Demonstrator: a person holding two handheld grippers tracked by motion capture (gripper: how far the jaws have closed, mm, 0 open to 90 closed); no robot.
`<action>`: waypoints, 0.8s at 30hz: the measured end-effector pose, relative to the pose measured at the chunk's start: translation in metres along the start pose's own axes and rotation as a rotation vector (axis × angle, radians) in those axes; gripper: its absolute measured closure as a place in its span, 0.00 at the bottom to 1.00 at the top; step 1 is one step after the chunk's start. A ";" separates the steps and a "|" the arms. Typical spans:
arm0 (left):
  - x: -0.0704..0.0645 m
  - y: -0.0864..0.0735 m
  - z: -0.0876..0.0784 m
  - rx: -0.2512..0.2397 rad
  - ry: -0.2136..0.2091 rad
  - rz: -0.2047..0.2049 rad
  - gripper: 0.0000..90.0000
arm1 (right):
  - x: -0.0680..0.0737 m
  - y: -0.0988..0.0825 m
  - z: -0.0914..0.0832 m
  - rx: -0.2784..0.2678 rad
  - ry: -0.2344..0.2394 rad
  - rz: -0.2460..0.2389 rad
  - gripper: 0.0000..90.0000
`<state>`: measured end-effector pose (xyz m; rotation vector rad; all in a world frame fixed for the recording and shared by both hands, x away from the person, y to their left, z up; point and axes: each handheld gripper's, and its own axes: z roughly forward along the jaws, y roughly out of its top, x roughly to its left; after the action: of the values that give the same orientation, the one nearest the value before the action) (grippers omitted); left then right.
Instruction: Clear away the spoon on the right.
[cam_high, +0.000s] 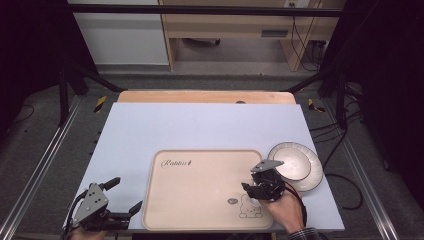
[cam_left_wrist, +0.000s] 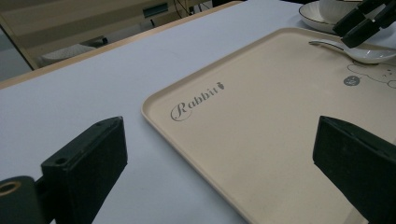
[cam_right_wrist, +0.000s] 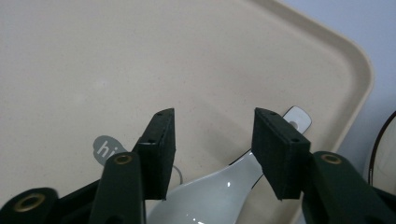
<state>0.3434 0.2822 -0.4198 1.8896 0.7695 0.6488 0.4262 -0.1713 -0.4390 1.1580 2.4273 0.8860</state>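
A white ceramic spoon lies in the beige tray, down in the corner nearest the person's right hand, its handle tip almost at the tray's raised rim and its bowl beside the small bear drawing. The right gripper hangs just over it with jaws about half parted; the handle runs between the pads, and they do not press on it. Most of the tray's floor is bare, so there is broad room leftward and toward the far rim, where the word "Rabbit" is printed; the low rim is the only edge close to the spoon. Just past that rim, on the pale blue table, sits a white plate with a dark edge line, close by the right gripper. The left gripper rests at the table's near left corner, jaws spread wide and holding nothing, one jaw over the tray's edge, well apart from the spoon. The spoon looks glossy, smooth and clean.
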 end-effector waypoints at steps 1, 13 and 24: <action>0.000 0.000 0.000 0.000 0.000 0.000 0.03 | 0.000 0.000 -0.001 -0.009 -0.001 -0.006 0.50; 0.000 0.000 0.000 -0.001 0.000 -0.001 0.03 | 0.000 0.001 -0.006 -0.079 0.009 0.002 0.26; 0.000 0.000 0.000 -0.005 -0.001 -0.007 0.03 | 0.004 0.001 -0.013 -0.103 -0.023 -0.031 0.12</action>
<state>0.3434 0.2820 -0.4198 1.8817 0.7726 0.6445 0.4175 -0.1732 -0.4287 1.0856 2.3452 0.9707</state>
